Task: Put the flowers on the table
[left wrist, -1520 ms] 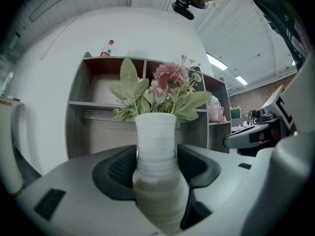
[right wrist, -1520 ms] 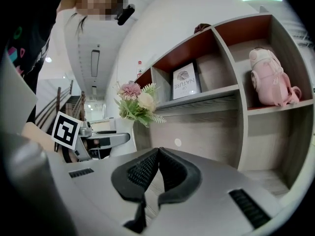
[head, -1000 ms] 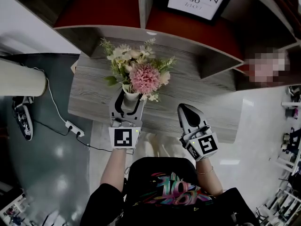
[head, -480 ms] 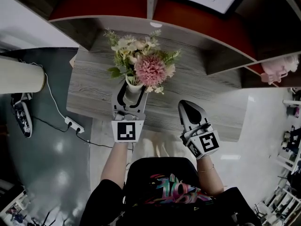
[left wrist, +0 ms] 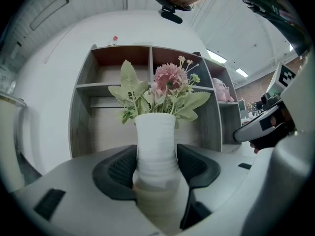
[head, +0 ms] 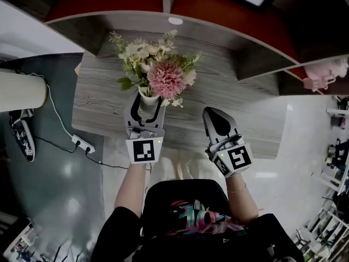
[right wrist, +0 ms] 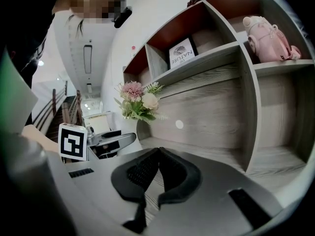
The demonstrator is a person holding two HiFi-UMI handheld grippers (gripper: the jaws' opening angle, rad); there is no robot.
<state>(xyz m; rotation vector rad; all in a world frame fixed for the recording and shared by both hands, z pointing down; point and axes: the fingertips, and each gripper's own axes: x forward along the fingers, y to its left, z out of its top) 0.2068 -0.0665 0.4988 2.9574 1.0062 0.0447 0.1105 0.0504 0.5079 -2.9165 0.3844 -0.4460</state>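
A white vase point(head: 147, 98) point(left wrist: 155, 146) carries a bunch of pink and cream flowers point(head: 158, 72) point(left wrist: 165, 90) with green leaves. My left gripper point(head: 145, 106) point(left wrist: 156, 168) is shut on the vase, one black pad on each side of its body, over the grey wooden table point(head: 229, 111). From the right gripper view the flowers point(right wrist: 138, 101) show at the left, above the left gripper. My right gripper point(head: 217, 123) point(right wrist: 158, 167) hangs over the table's near edge, its jaws together with nothing between them.
A shelf unit point(head: 229, 26) with red-backed compartments stands behind the table, holding a framed print point(right wrist: 181, 53) and a pink bag point(right wrist: 268, 33). A white cable and power strip point(head: 82, 143) lie on the dark floor at the left, beside a cream cylinder point(head: 22, 90).
The left gripper with the vase and flowers has shifted slightly left and nearer in the head view. The right gripper has kept its place at the table's near edge.
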